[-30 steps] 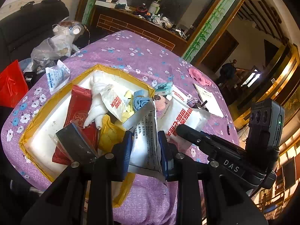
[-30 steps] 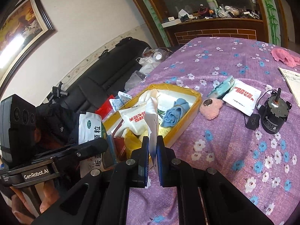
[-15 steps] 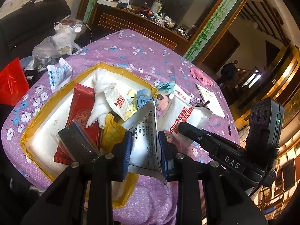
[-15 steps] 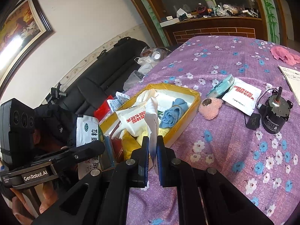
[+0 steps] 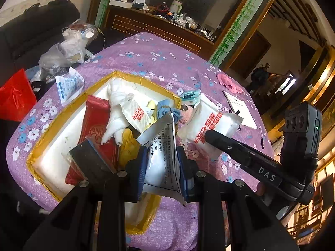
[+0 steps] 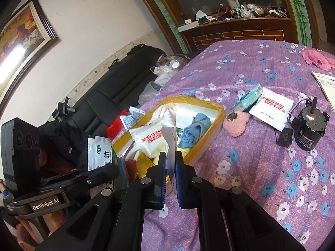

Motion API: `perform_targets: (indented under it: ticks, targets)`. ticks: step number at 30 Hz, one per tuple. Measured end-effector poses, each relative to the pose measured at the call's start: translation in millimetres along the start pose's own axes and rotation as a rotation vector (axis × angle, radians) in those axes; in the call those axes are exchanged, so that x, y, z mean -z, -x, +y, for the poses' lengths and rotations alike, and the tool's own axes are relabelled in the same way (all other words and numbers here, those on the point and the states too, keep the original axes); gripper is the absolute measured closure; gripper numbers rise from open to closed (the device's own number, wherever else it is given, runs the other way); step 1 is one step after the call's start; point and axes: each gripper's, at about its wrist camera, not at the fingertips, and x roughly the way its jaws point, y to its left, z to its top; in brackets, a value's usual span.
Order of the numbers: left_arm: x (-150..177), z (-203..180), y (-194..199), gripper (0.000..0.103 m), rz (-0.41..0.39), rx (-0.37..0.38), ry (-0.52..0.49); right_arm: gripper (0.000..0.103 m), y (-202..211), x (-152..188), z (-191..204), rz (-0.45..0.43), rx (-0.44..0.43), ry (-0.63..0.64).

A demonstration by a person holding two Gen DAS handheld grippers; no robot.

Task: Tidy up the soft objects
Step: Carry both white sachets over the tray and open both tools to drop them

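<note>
Purple flowered cloth covers the bench point(image 6: 261, 67) under both of my tools. My left gripper point(image 5: 161, 167) has its jaws clenched on a white printed sachet point(image 5: 165, 150), held above the near end of the yellow-rimmed foam box point(image 5: 52, 115). My right gripper point(image 6: 170, 171) pinches a thin white packet point(image 6: 170, 129) edge-on over the same box. I judge the step is dropping both in: I should lower over a bare part of the box, then release. Outside I count two white red-lettered packs, one pink puff point(image 6: 236, 123), one pink cloth point(image 6: 318, 59); inside, one blue cloth point(image 6: 194, 130), one red packet point(image 5: 94, 121).
</note>
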Motion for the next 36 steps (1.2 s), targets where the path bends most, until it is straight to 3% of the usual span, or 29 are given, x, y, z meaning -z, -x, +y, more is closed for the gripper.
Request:
perform_targets:
  ticks: [4,13,17,20,22,26,29,31,33,34,36]
  targets:
    - [-4,10,9,0.078,-0.024,0.010,0.017,0.096,2,0,-2,-0.005,-0.001,-0.004]
    - [-21,46,10,0.078,-0.038,-0.048,0.067,0.096,-3,-3,-6,0.002,-0.026,-0.015]
    - [-39,47,-6,0.078,-0.025,-0.078,0.033,0.096,-25,-16,-1,0.027,-0.049,-0.004]
    - [-56,48,-31,0.078,0.022,-0.074,0.013,0.096,-46,-33,1,0.031,-0.072,-0.002]
    - [-66,50,-54,0.078,0.070,-0.116,-0.006,0.096,-63,-44,-3,0.036,-0.099,-0.030]
    - [-71,43,-74,0.077,0.071,-0.168,-0.055,0.096,-111,-60,-15,0.101,-0.070,-0.096]
    - [-67,41,-78,0.074,0.087,-0.139,-0.094,0.094,-137,-65,-20,0.144,-0.011,-0.128]
    - [-65,43,-81,0.068,0.104,-0.117,-0.090,0.090,-145,-67,-24,0.161,-0.007,-0.165]
    - [-64,49,-80,0.060,0.116,-0.084,-0.054,0.076,-146,-70,-24,0.157,-0.020,-0.192]
    - [-63,51,-78,0.052,0.110,-0.066,-0.029,0.058,-144,-73,-25,0.150,-0.026,-0.202]
    - [-61,54,-73,0.047,0.102,-0.044,-0.004,0.038,-134,-79,-26,0.108,-0.032,-0.219]
